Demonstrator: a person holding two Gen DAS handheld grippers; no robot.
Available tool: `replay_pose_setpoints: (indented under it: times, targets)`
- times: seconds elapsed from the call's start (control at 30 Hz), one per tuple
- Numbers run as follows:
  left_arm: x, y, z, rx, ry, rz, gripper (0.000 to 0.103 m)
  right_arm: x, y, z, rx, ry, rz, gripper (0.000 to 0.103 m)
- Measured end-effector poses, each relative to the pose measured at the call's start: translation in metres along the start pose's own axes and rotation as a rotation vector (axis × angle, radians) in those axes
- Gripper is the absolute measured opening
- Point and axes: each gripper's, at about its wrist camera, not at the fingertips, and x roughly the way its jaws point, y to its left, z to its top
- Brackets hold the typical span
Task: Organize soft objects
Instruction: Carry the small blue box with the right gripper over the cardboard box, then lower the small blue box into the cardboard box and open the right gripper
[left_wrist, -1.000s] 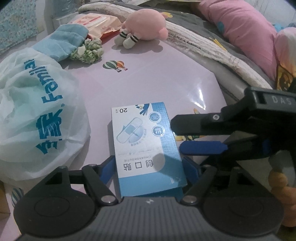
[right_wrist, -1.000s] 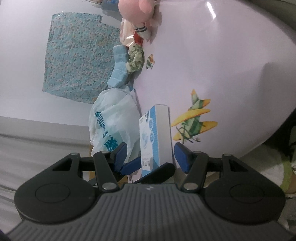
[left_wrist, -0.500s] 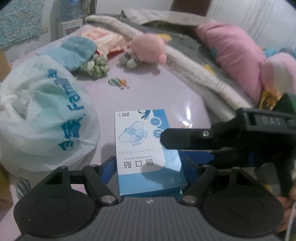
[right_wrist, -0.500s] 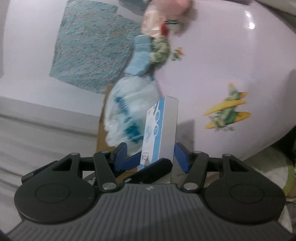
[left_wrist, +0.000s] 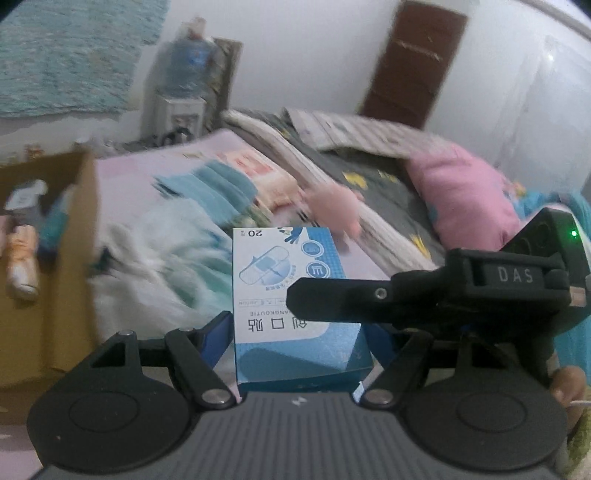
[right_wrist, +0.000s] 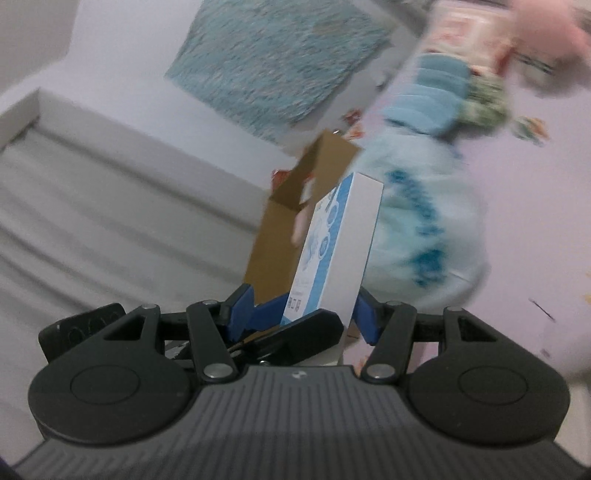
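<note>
A blue and white bandage box (left_wrist: 291, 295) is held between both grippers, lifted off the pink table. My left gripper (left_wrist: 295, 332) is shut on its two side edges. My right gripper (right_wrist: 306, 314) comes in from the right in the left wrist view (left_wrist: 424, 295) and is shut on the box's flat faces (right_wrist: 332, 251). The background is motion-blurred. A white plastic bag (left_wrist: 159, 266), a blue sock (left_wrist: 221, 192) and a pink plush toy (left_wrist: 336, 206) lie on the table beyond the box.
An open cardboard box (left_wrist: 48, 251) stands at the table's left, with small items inside; it also shows in the right wrist view (right_wrist: 288, 206). A bed with a pink pillow (left_wrist: 461, 195) runs along the right. A water dispenser (left_wrist: 184, 88) stands by the far wall.
Both grippers have lifted the bandage box off the table and tilted upward. The view now swings toward the cardboard box on the left.
</note>
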Motion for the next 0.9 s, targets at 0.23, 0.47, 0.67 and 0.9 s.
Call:
replay_pose_setpoints:
  times: [0.23,0.47,0.67,0.9]
  targets:
    - [-0.047,0.063,0.021,-0.105,-0.117,0.123,0.077,0.079,0.064,0.029,-0.14,0.089,0.063,0.065]
    - [-0.063,0.152,0.039,-0.235,-0.103,0.248,0.077,0.184,0.09,0.053,-0.107,0.225,0.143,0.075]
    - [-0.053,0.237,0.058,-0.332,-0.023,0.358,0.069,0.252,0.104,0.073,-0.174,0.271,0.01,0.075]
    - [-0.008,0.318,0.065,-0.357,0.175,0.529,0.057,0.236,0.084,0.095,-0.152,0.222,0.023,0.076]
